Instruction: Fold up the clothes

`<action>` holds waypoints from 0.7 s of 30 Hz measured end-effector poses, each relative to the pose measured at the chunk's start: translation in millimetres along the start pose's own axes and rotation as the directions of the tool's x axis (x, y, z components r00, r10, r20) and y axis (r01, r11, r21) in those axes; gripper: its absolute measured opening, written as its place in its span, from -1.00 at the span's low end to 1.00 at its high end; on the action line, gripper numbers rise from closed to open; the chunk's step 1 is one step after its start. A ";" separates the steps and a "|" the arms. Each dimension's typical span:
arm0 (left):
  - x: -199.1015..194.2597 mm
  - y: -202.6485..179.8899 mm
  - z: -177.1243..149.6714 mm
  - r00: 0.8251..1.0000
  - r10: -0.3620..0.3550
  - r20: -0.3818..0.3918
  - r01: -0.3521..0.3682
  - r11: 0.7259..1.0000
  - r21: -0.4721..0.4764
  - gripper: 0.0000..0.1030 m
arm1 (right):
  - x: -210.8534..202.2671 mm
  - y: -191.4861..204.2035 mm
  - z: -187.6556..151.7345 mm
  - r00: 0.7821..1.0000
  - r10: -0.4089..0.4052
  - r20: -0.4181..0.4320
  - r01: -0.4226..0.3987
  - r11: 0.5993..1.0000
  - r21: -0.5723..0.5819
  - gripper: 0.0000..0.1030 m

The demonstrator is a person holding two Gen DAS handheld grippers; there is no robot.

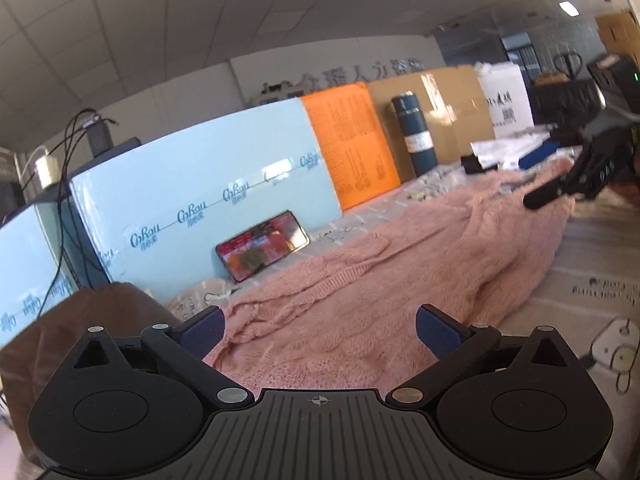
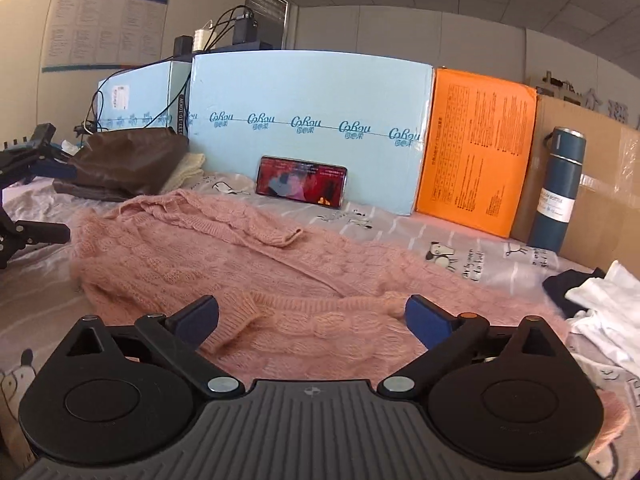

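Left wrist view: left gripper spread wide, gripping nothing, poised over the pink sweater, which runs ahead between and beyond the fingertips across the printed sheet. Right gripper far ahead to the right, blurred; opening unclear from here.

Right wrist view: right gripper wide apart too, empty, above a ribbed cuff near the left fingertip. Sweater rumpled, one sleeve thrown across the body. Best to pinch knit edges squarely, lift both ends evenly, avoid stretching.
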State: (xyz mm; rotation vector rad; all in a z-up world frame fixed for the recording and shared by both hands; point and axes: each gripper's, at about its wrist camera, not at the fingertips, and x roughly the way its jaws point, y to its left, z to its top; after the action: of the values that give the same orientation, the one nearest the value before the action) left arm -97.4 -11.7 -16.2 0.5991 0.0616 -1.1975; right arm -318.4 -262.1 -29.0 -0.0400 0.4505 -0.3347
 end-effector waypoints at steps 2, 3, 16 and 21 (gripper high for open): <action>2.1 -7.1 0.1 0.998 -0.039 -0.051 0.042 0.997 0.064 1.00 | -5.7 -6.3 -5.7 0.999 -0.017 -0.035 0.016 0.999 -0.035 0.96; 3.0 -10.2 -0.1 0.995 -0.064 -0.072 0.071 0.994 0.088 1.00 | -8.5 -9.4 -8.6 0.998 -0.027 -0.052 0.024 0.998 -0.053 0.96; 39.1 -25.4 5.8 0.981 -0.067 -0.181 0.110 0.965 0.239 1.00 | -27.0 -39.4 -34.9 0.975 -0.110 -0.194 0.059 0.966 -0.252 0.96; 48.4 -19.5 3.5 0.988 -0.019 -0.154 0.059 0.963 0.263 1.00 | -4.9 -35.8 -26.5 0.989 -0.025 -0.148 -0.008 0.975 -0.223 0.95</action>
State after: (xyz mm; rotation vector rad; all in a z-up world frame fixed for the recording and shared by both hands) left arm -97.1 -59.2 -38.1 0.9288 0.0393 -1.2064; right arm -345.1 -293.4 -46.8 -0.2373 0.6360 -0.2952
